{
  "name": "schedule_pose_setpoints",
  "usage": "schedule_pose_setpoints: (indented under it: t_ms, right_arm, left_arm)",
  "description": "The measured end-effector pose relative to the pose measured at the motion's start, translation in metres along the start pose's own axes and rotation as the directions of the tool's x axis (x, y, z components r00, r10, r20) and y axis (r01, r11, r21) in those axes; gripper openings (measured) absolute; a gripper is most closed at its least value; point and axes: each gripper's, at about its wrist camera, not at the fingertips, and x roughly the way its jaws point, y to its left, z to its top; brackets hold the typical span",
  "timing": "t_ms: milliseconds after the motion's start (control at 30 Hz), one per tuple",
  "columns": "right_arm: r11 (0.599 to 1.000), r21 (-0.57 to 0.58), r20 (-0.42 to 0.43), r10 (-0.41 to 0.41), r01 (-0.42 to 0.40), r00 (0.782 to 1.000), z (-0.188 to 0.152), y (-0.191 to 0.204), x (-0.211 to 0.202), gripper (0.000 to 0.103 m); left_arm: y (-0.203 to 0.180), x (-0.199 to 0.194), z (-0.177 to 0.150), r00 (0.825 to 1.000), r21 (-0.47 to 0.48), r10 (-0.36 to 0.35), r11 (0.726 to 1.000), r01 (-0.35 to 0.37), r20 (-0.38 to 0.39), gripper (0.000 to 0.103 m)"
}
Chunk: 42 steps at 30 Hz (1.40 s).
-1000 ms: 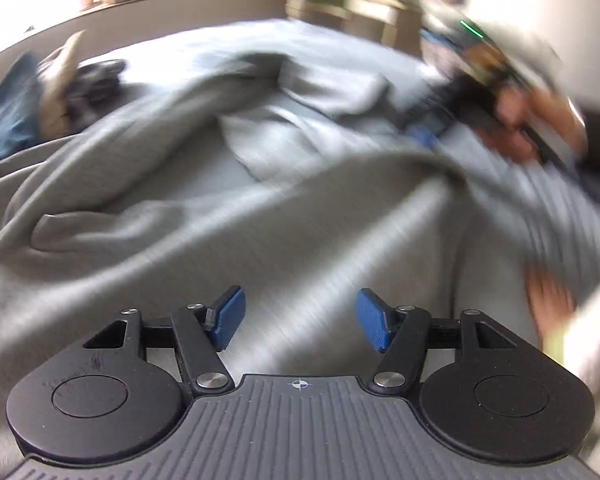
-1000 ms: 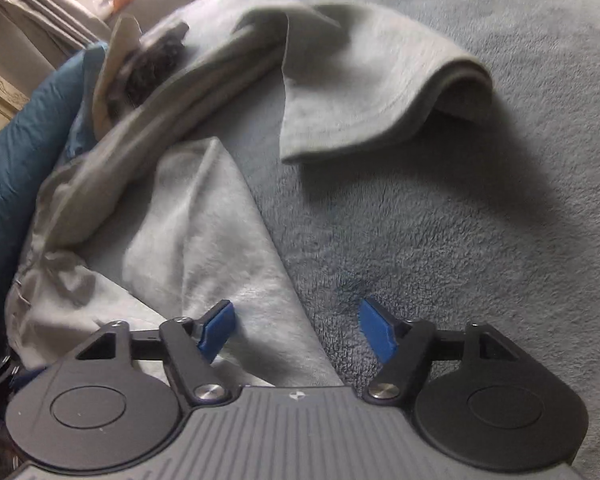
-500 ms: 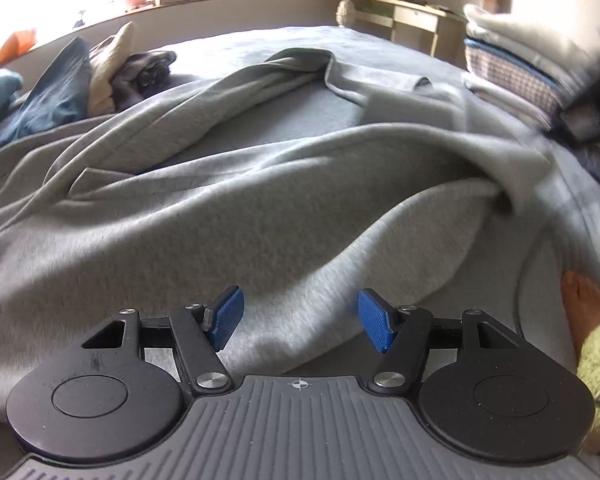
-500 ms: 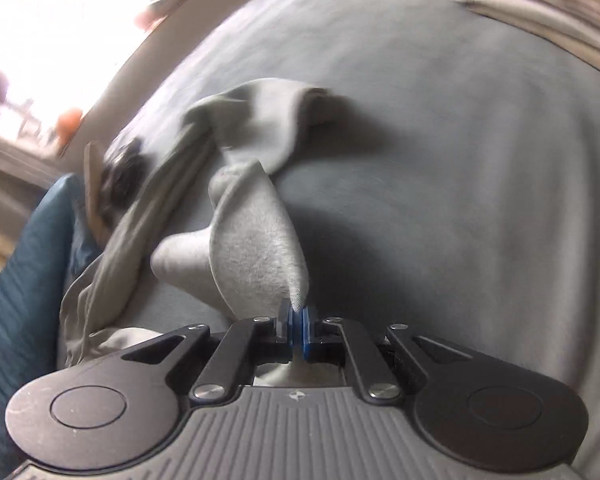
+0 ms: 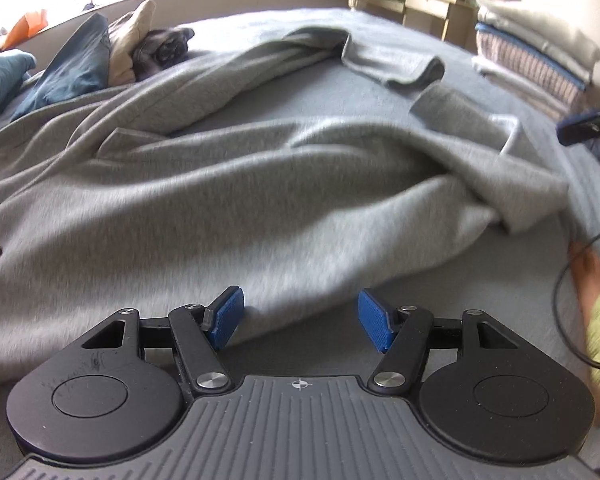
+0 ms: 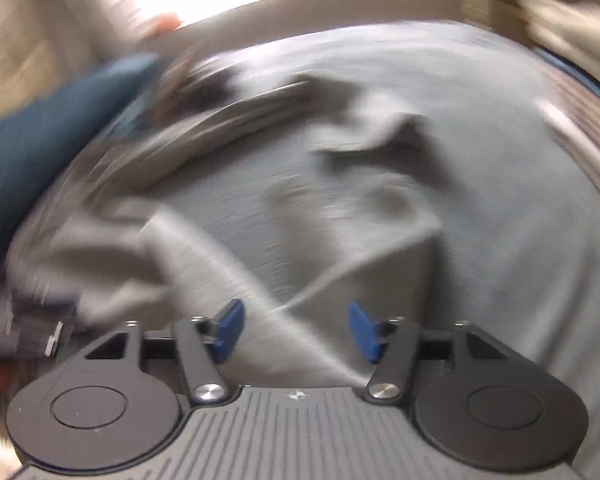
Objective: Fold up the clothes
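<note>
Left wrist view: the left gripper (image 5: 300, 316) is hovering with its blue-padded fingers (image 5: 228, 318) spread, nothing between them. The large light-grey fleece garment (image 5: 228, 200) is lying rumpled across the grey-blue bed cover (image 5: 452, 280), its near hem just ahead of the pads. A folded stack of light and striped textiles (image 5: 540, 60) is sitting at the far right of the bed; a dark blue denim piece (image 5: 76, 72) and a beige cushion (image 5: 130, 48) are lying far left. A foot (image 5: 592, 280) is showing at the right edge.

Right wrist view, heavily motion-blurred: the right gripper (image 6: 296, 330) has just been opening its jaws; the fingers (image 6: 362, 330) are standing apart, with a grey fold passing below the gap but not pinched. The garment is spreading left and centre over the bed cover. A teal pillow (image 6: 40, 140) is lying at the left.
</note>
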Motion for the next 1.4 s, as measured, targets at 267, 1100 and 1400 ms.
schedule_pose_setpoints:
  t_ms: [267,1100,1400]
  right_arm:
    - [0.841,-0.541,-0.052,-0.016,-0.014,0.998,-0.026,0.083,0.075,0.069]
    - [0.864,0.049,-0.526,0.448,-0.501,0.723,-0.01,0.032,0.103,0.023]
    - [0.904,-0.021,-0.352,0.393,-0.427,0.849,0.044,-0.017,0.035,0.071]
  left_arm:
    - [-0.003,0.005,-0.012,0.98,0.094,0.198,0.976,-0.198,0.017,0.06]
    - [0.073,-0.031,-0.012,0.956,-0.289,-0.22,0.944,0.158,-0.194,0.011]
    - [0.09,-0.069,0.021,0.954,-0.321,-0.263,0.924,0.207,-0.142,0.043]
